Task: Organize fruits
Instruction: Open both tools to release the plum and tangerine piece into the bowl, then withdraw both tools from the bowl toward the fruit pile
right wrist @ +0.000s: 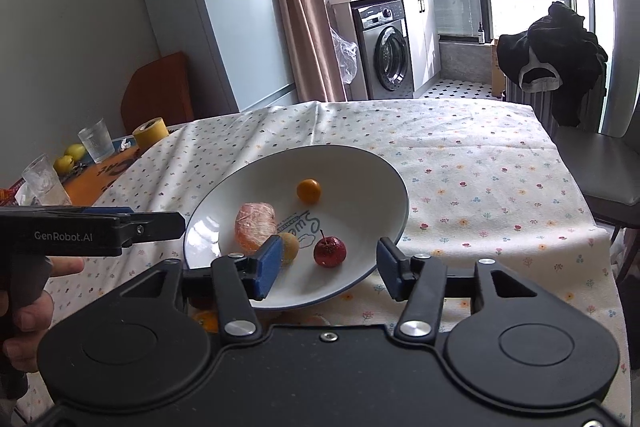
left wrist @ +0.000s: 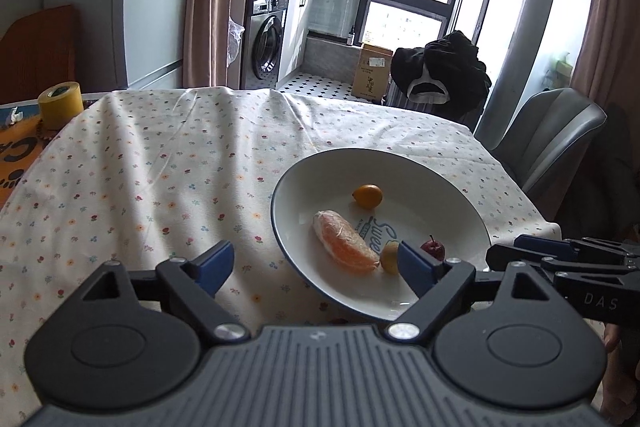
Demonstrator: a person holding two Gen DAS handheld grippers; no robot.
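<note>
A white plate [left wrist: 440,195] [right wrist: 360,167] with a dark rim sits on the flowered tablecloth. It holds a wrapped orange segment [left wrist: 346,242] [right wrist: 256,221], a small orange kumquat [left wrist: 367,195] [right wrist: 309,190], a yellowish round fruit [left wrist: 389,256] [right wrist: 290,246] and a small red apple-like fruit [left wrist: 433,249] [right wrist: 329,251]. My left gripper [left wrist: 316,267] is open over the plate's near left edge, empty. My right gripper [right wrist: 330,269] is open over the plate's near edge, the red fruit just beyond its gap. Each gripper shows in the other's view, the right [left wrist: 560,259] and the left [right wrist: 100,225].
A yellow tape roll [left wrist: 60,103] [right wrist: 151,131] stands at the cloth's far left. Two glasses [right wrist: 96,139], yellow fruits [right wrist: 70,157] and an orange mat lie beyond it. A grey chair [left wrist: 552,143] stands at the right. An orange fruit [right wrist: 206,321] peeks out below the plate.
</note>
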